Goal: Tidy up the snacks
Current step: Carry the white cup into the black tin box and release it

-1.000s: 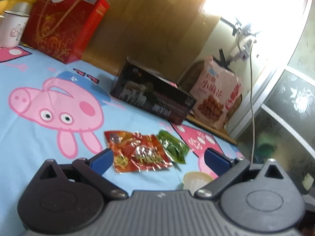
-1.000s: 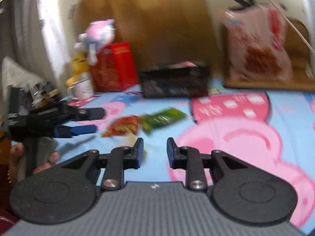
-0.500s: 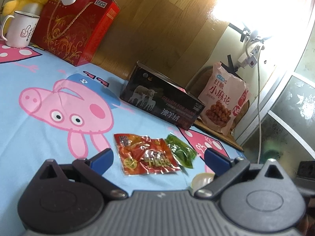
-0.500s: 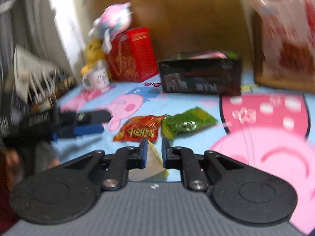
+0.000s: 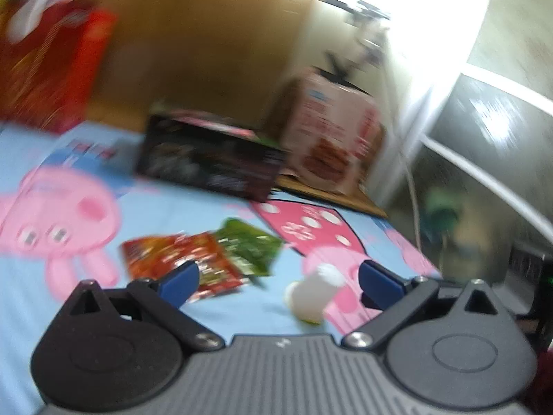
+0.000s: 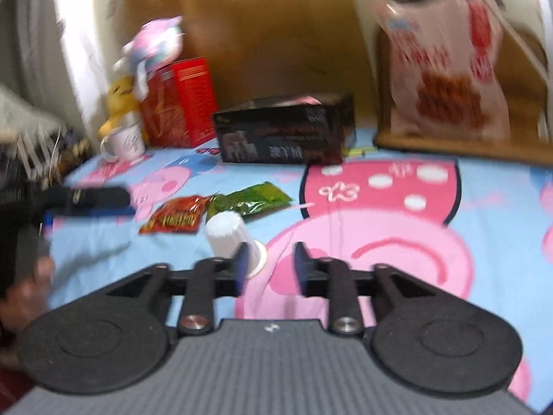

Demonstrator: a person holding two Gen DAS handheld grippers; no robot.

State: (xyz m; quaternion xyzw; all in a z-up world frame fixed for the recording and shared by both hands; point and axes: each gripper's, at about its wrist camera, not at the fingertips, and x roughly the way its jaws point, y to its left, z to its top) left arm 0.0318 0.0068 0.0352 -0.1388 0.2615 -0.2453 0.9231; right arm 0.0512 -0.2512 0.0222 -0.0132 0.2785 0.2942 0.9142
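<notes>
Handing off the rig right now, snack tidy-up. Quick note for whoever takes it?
Left gripper: open, holding nothing, over the sheet.
Right gripper: jaws opening, nothing between them; the white cup lies on its side just ahead of its left finger.
Snacks: red packet and green packet lie side by side, loose on the sheet, cup next to them. Black box stands behind; a big pink bag leans at the back.
Done: can't tell what is inside the box.
Left: cup and both packets not yet put away.

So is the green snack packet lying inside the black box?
No, the green snack packet lies flat on the cartoon bedsheet, in front of the black box and beside the red packet.
</notes>
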